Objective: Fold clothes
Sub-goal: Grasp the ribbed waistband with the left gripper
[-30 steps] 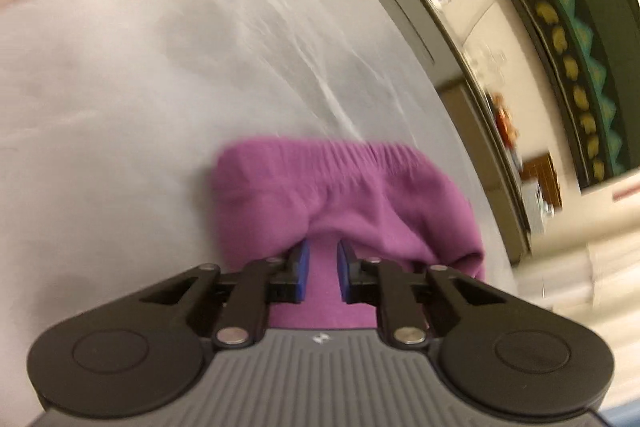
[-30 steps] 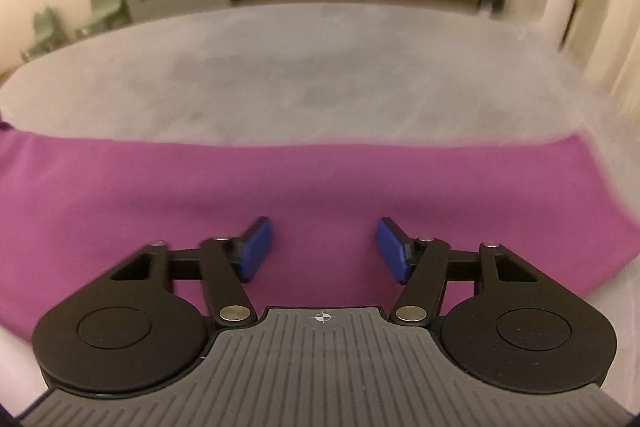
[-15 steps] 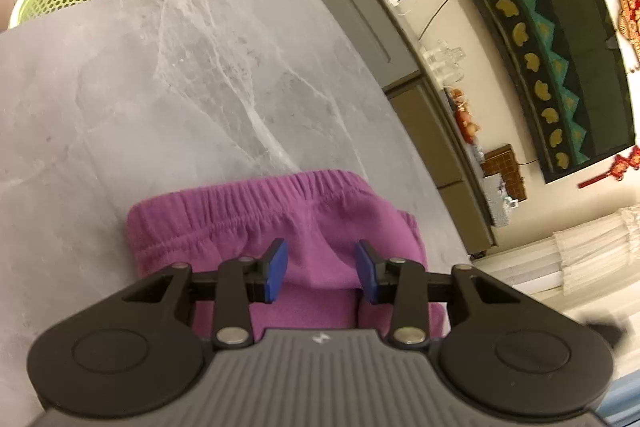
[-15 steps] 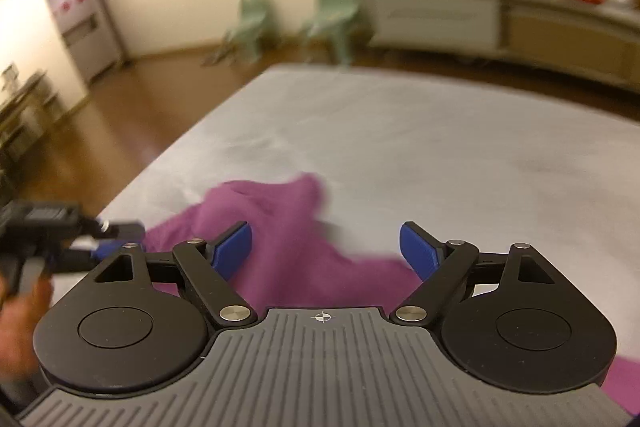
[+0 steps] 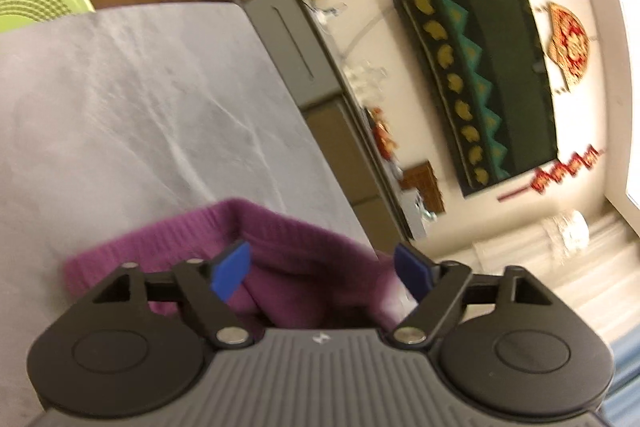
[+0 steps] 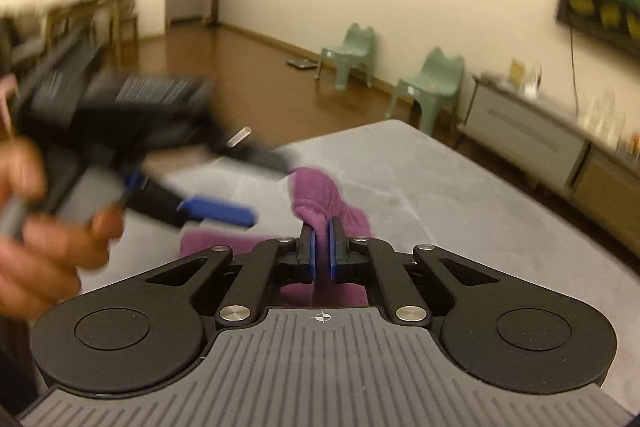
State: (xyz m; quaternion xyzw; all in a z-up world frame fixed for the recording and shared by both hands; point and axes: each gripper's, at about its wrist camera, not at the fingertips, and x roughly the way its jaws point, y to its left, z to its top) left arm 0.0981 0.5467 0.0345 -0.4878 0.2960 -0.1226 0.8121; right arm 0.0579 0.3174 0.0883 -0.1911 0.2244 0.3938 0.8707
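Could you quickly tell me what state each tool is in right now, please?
Left tool: open, holding nothing, above the purple garment.
Right tool: shut on the purple garment, pinching a fold of it.

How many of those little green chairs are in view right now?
2, both in the right wrist view: one chair farther back along the wall, the other chair nearer, beside the grey cabinet. Others may be out of frame.
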